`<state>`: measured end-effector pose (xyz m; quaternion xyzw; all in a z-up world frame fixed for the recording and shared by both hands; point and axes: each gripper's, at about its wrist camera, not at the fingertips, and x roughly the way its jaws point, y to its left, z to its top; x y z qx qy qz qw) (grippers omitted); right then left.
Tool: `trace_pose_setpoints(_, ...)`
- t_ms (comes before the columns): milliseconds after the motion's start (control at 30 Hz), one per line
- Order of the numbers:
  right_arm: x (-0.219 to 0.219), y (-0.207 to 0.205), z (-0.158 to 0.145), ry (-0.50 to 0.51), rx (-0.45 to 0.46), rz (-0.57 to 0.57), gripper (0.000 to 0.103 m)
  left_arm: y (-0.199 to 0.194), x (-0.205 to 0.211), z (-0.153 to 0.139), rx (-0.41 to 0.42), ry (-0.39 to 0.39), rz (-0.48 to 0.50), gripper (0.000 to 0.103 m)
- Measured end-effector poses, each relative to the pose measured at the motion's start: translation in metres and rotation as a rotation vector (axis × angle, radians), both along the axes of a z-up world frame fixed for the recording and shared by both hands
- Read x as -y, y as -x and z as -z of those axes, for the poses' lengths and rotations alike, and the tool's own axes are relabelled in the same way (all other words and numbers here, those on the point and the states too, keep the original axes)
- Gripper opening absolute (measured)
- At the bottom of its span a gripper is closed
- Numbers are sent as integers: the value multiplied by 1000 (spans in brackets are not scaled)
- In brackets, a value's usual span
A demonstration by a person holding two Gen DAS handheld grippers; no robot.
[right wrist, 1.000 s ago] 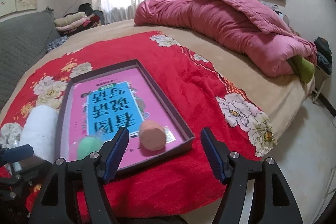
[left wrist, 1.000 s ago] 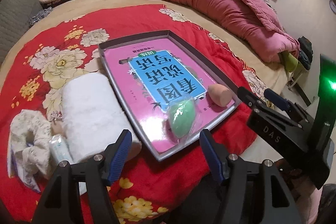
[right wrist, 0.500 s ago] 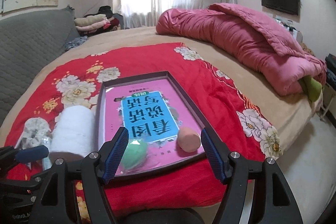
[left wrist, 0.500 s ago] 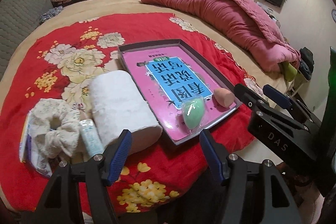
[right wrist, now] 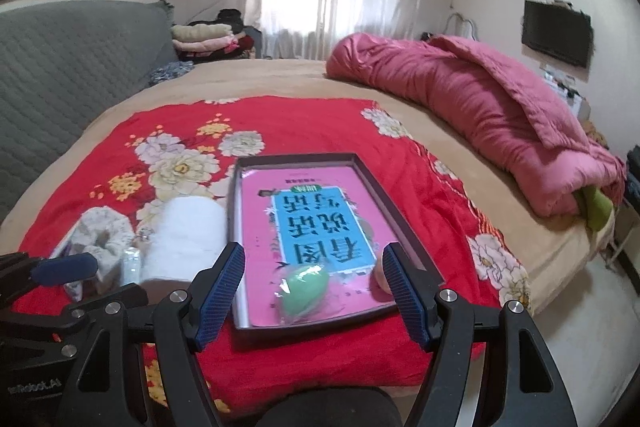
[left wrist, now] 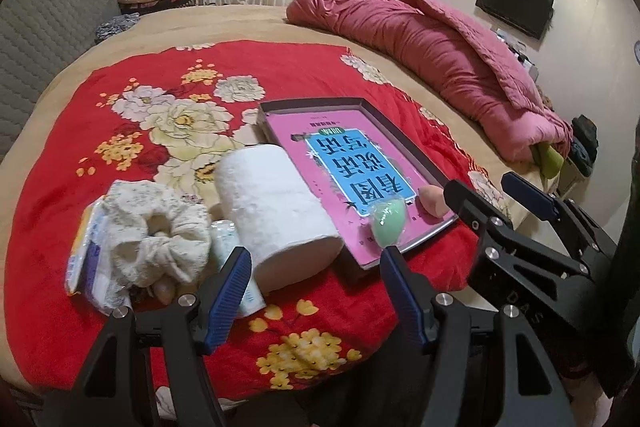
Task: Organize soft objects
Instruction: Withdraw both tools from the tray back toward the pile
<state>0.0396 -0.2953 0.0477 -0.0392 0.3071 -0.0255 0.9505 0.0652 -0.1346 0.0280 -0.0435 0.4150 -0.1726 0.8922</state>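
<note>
Both tools, left tool (left wrist: 316,287) and right tool (right wrist: 314,285), stand wide apart and empty. Risk: the smooth green sponge (right wrist: 306,285), ahead of the right tool in the tray (right wrist: 400,219), may squirt from a pinch. The white towel roll (left wrist: 276,215), just ahead of the left tool, may unroll if nipped by its outer layer; it looks plush and bulky.

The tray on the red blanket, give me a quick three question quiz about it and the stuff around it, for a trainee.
1. True or false: the green sponge lies inside the tray.
2. Which lies closest beside the tray: A the white towel roll, B the cream scrunchie, C the pink quilt?
3. Fill in: the left tool and the right tool are both ____ and hold nothing.

Key: 1 true; 2 A; 3 open.
</note>
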Motion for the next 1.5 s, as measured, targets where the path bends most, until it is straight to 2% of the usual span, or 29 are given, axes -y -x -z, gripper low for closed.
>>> trace_pose_setpoints(733, -59, 24, -12, 21, 2, -148, 73, 25, -76, -12, 40, 36, -138, 66)
trace_pose_setpoints(1500, -96, 26, 6, 20, -55, -288, 73, 28, -139, 10, -8, 42, -274, 67)
